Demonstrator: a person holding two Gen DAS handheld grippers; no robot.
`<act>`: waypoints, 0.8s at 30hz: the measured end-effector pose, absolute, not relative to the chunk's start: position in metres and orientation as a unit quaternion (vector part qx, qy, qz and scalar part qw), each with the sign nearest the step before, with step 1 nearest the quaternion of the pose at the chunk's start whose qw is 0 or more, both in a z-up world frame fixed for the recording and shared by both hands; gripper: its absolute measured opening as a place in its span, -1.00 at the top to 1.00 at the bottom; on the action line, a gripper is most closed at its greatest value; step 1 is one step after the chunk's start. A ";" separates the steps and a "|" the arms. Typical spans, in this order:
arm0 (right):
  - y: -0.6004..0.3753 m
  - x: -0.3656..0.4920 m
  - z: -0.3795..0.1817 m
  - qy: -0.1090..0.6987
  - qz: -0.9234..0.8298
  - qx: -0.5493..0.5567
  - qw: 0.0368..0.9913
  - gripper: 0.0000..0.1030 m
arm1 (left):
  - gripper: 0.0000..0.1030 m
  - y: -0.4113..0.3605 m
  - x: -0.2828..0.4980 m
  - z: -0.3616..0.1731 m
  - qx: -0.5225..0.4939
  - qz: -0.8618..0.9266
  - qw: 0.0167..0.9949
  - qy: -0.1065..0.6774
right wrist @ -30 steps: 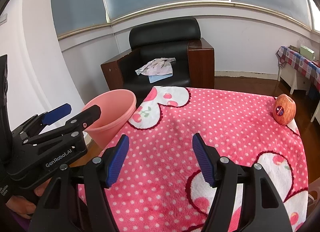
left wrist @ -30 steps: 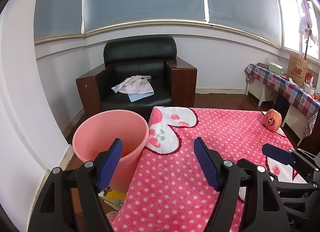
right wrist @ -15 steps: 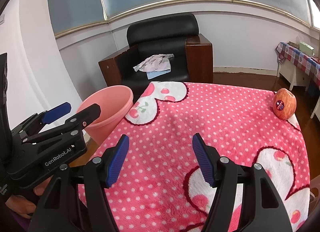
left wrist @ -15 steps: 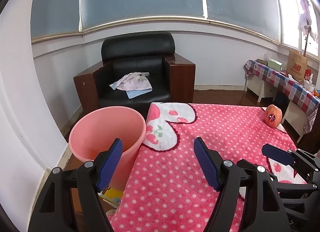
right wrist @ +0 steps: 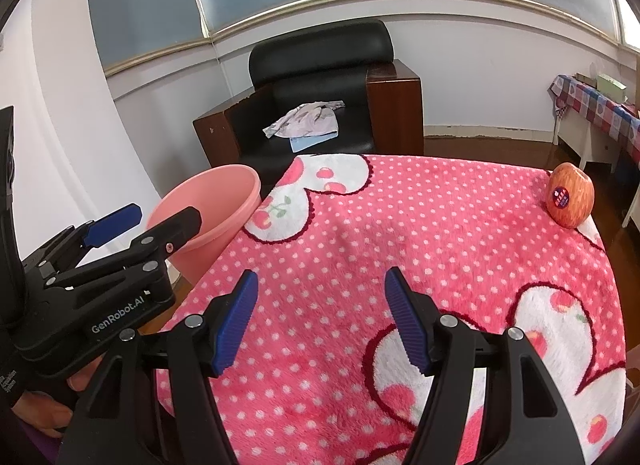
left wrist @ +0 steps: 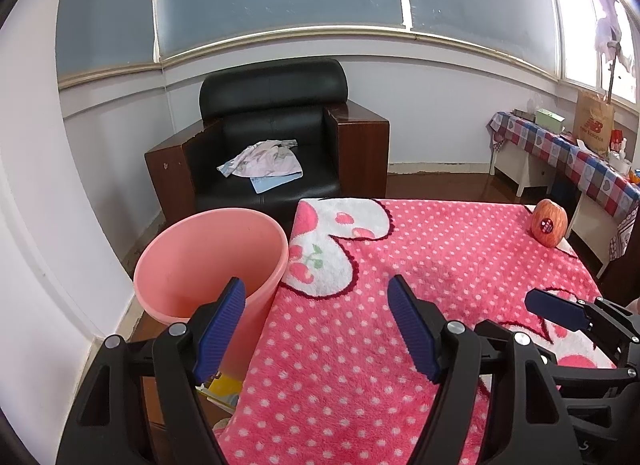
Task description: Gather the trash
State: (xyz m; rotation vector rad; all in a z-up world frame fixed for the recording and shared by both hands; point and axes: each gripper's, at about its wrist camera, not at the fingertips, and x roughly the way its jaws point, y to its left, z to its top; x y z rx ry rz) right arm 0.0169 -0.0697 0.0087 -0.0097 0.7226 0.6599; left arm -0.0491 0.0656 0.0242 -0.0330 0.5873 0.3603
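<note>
Pink plastic bin (left wrist: 208,261), smooth, round, thin-walled: we are judging it light, standing on the floor against the table's left edge. Left gripper (left wrist: 316,329) and right gripper (right wrist: 318,319): we are holding both apart, empty, over the fleecy polka-dot cloth (right wrist: 420,241). Apple (right wrist: 570,195), far right corner: firm, rounded, stickered; we are judging it best pinched across its middle.

Upright pink bin (left wrist: 208,261) stands on the floor, touching the table's edge.
</note>
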 end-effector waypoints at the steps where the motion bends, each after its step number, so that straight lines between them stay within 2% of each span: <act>1: -0.070 0.017 0.008 0.347 0.317 -0.004 0.883 -0.29 | -0.40 0.065 -0.049 0.024 -0.016 0.176 0.941 0.288; 24: -0.079 0.023 0.001 0.355 0.304 -0.003 0.884 -0.29 | -0.40 0.057 -0.038 0.017 -0.004 0.172 0.939 0.298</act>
